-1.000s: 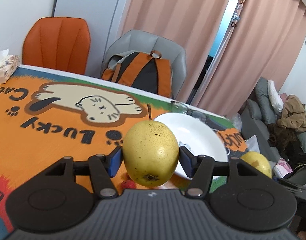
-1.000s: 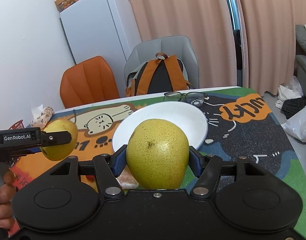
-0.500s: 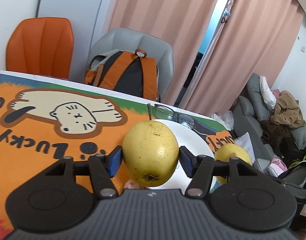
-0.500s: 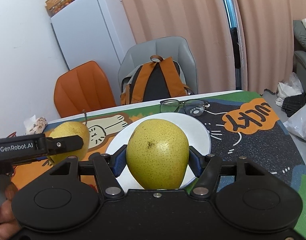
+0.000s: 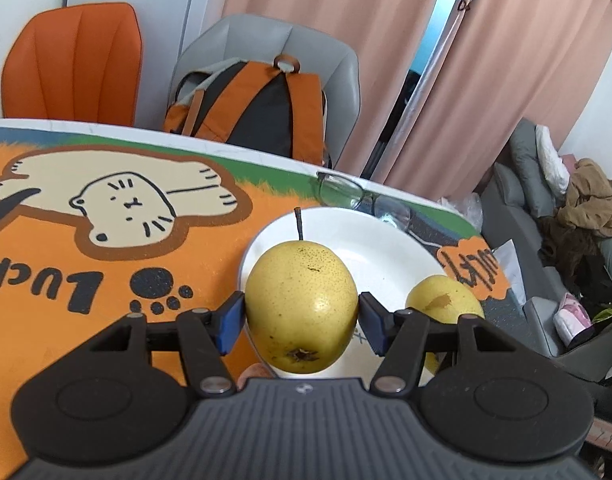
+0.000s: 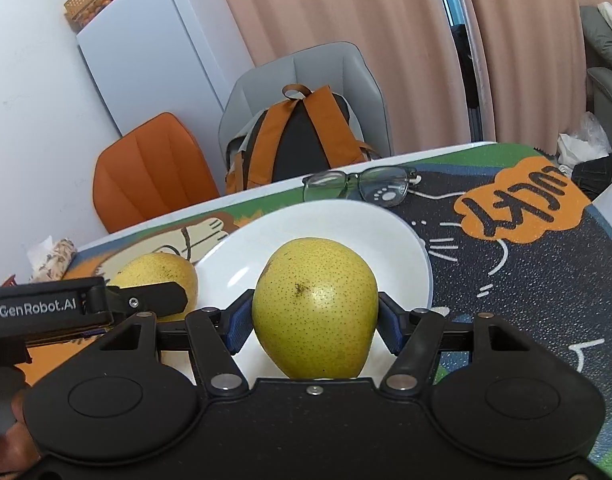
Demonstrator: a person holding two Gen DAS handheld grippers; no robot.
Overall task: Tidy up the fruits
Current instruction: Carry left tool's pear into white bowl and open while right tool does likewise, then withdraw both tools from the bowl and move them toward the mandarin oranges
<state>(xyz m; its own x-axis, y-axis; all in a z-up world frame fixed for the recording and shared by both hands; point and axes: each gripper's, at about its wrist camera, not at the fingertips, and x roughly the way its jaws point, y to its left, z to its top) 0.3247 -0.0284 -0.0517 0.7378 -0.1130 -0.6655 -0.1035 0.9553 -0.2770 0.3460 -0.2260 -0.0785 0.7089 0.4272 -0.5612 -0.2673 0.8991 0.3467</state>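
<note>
My left gripper (image 5: 301, 322) is shut on a yellow pear with a dark stem (image 5: 301, 304), held above the near left rim of a white plate (image 5: 386, 248). A second yellow pear (image 6: 315, 307) sits between the blue pads of my right gripper (image 6: 315, 322), which is shut on it above the near part of the white plate (image 6: 338, 232). In the left wrist view the right gripper's pear (image 5: 444, 300) shows to the right. The right wrist view shows the left gripper's pear (image 6: 156, 276) at the left, behind the other tool's finger.
A pair of glasses (image 6: 360, 184) lies just beyond the plate on the cartoon cat tablecloth (image 5: 118, 248). Behind the table stand an orange chair (image 5: 74, 64) and a grey chair with an orange backpack (image 5: 258, 108). A tissue pack (image 6: 52, 258) sits at the far left edge.
Both grippers have moved forward and down with their pears, and now hang over the plate. The two pears have come closer together.
</note>
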